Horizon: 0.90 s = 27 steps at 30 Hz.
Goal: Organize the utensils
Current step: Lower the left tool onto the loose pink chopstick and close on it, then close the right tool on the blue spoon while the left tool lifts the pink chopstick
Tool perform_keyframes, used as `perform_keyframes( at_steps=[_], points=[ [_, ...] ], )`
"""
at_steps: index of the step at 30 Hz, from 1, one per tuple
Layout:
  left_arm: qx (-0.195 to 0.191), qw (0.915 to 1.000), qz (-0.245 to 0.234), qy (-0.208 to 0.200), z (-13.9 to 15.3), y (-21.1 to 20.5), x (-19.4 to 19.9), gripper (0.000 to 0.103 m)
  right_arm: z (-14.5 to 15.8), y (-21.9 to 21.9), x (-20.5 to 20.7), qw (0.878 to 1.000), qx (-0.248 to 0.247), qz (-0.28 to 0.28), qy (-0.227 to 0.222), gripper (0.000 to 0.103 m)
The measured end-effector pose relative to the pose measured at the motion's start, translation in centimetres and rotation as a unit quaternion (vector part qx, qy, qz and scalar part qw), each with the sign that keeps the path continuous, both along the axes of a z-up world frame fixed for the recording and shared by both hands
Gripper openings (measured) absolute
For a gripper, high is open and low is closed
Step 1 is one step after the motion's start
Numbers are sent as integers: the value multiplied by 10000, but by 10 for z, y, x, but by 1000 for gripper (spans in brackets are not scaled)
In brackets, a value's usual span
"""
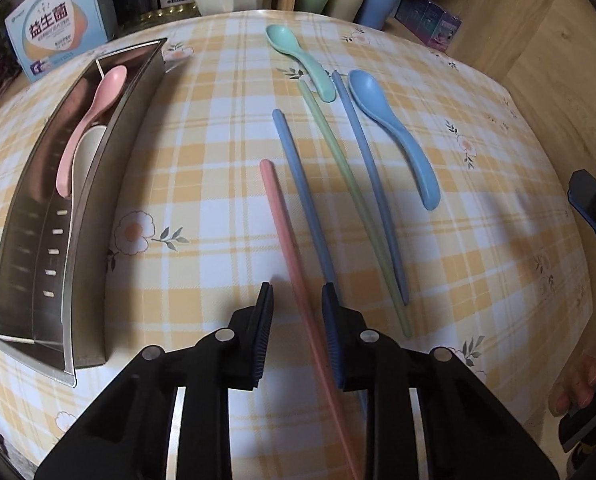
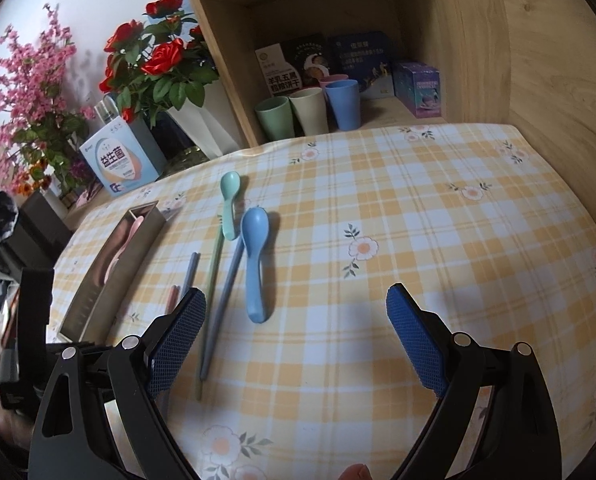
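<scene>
Left tool (image 1: 297,300) straddling pink chopstick (image 1: 294,264), tray (image 1: 86,216) interior

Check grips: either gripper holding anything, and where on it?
The left gripper has the pink chopstick between its pads near its nearer end, but a gap still shows, so no firm hold yet. The right gripper is open and empty.

Worktop (image 1: 202,200): tray (image 1: 98,220) at the left, set lengthwise. Two spoons lie in it, upper spoon (image 1: 94,120) partly over the lower spoon (image 1: 88,152).

Right of the tray and well apart from it, four chopsticks lie side by side:
- leftmost chopstick (image 1: 286,240), nearest, running between the jaws of the left claw (image 1: 298,300)
- second chopstick (image 1: 299,184)
- third chopstick (image 1: 343,184)
- rightmost chopstick (image 1: 371,176)

Far spoon (image 1: 301,60) at the third chopstick's far end. Right spoon (image 1: 393,128) just beside the rightmost chopstick.

Box (image 1: 58,28) behind the tray. Cups (image 2: 309,110) on the shelf (image 2: 397,108) behind the worktop.
</scene>
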<state>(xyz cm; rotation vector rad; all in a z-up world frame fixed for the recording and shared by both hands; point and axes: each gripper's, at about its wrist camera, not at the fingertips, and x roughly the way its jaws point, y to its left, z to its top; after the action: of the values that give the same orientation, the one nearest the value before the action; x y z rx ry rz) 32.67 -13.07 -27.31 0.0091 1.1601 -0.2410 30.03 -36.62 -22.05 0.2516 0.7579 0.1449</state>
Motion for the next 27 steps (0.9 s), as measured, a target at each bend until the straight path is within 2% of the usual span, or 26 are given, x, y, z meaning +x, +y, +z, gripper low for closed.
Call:
perform_keyframes(
  at_steps=[2, 4, 18, 27],
  points=[
    [88, 9999, 4, -51, -1, 1, 1, 12, -2, -1, 0, 10000, 22, -1, 33, 89],
    [74, 9999, 59, -49, -1, 6, 2, 8, -2, -3, 0, 10000, 81, 1, 26, 89],
    [422, 9988, -101, -237, -2, 4, -2, 9, -7, -1, -4, 9998, 149, -49, 117, 89],
    [538, 9974, -239, -412, -3, 0, -6, 9, -22, -2, -10, 9986, 335, -67, 407, 89]
  ],
)
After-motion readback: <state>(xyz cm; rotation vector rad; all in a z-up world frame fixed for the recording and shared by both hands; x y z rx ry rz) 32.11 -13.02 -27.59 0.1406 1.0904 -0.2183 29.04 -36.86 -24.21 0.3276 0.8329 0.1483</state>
